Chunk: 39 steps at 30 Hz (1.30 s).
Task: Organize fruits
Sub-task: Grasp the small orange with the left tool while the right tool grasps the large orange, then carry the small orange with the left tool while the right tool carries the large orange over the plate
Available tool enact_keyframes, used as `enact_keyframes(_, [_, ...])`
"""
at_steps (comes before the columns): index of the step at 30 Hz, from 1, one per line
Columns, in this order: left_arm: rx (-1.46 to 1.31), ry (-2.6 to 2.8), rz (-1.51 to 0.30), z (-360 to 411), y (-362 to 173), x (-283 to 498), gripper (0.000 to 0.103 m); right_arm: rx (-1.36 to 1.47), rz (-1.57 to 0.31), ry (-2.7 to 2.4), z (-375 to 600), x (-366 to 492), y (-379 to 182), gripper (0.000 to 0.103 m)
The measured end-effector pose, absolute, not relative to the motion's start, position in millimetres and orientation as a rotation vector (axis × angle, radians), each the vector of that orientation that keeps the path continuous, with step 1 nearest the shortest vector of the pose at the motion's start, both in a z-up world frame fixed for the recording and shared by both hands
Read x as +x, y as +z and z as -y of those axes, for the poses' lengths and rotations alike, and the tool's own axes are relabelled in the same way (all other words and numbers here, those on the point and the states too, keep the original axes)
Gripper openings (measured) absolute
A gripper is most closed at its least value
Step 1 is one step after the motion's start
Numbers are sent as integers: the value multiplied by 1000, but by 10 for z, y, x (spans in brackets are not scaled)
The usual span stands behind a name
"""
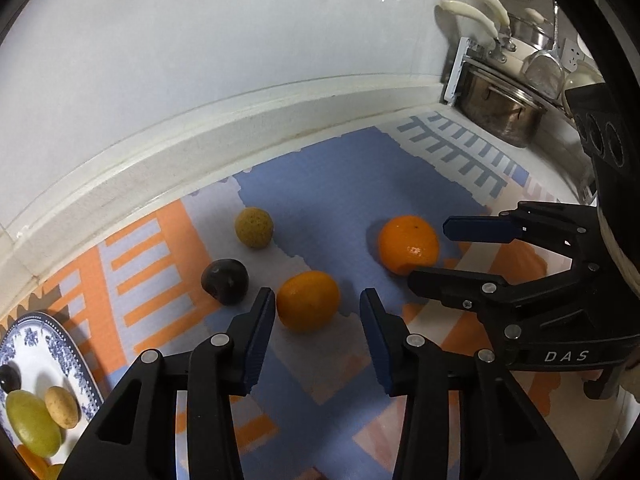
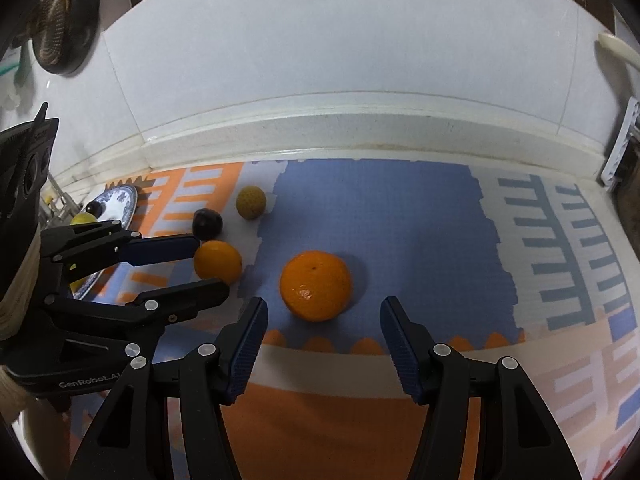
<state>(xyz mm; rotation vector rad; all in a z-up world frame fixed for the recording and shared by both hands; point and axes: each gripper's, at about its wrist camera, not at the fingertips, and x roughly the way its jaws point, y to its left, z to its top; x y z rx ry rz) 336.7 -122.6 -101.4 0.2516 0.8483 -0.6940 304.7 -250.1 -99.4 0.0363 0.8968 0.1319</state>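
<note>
Your left claw [image 1: 318, 312] has its fingers spread apart, and the smaller orange [image 1: 307, 301] sits between the blue pads [image 1: 256, 344], just past their tips, with a gap showing on the right side; on the left the pad looks close to the fruit but you cannot tell if it touches. Your right claw [image 2: 322, 322] is also spread wide, holding nothing, with the larger orange [image 2: 315, 285] lying just beyond the gap between its fingertips, not touching either.

Seen from the right wrist, your left claw [image 2: 210, 264] reaches in from the left with the smaller orange [image 2: 218, 261] at its tips. Seen from the left wrist, your right claw [image 1: 428, 252] comes in from the right, its upper pad just beside the larger orange [image 1: 408, 245].

Left of the smaller orange, touching or nearly so, rests a dark plum [image 1: 224, 281]. Farther back lies a yellowish bumpy fruit [image 1: 254, 227], near the wall side of the patterned mat [image 1: 340, 184] that covers the worktop.

At the near left edge sits a blue and white plate [image 1: 60, 344] carrying a green fruit [image 1: 33, 423], a small tan fruit [image 1: 61, 407], a dark fruit [image 1: 9, 377] and some orange pieces at its lower edge.

At the far right stands a metal pot [image 1: 500, 112] with cream-handled utensils [image 1: 472, 14] above it
</note>
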Motion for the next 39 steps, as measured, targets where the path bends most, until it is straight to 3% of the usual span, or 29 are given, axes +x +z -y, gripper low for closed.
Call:
enact_keyframes(10, [239,-688,-863,1230,-1036,3429,35,81,-915,170,2526,3177,-1083,51])
enact_keyframes(12, [236,-687,-865,1224,-1029,3427,35,84,-912,189,2513,3182,-1083,42])
enact_keyframes(39, [132,-534,-686,585,-334,2578,35,31,-766,245,2053,2510,-483,41])
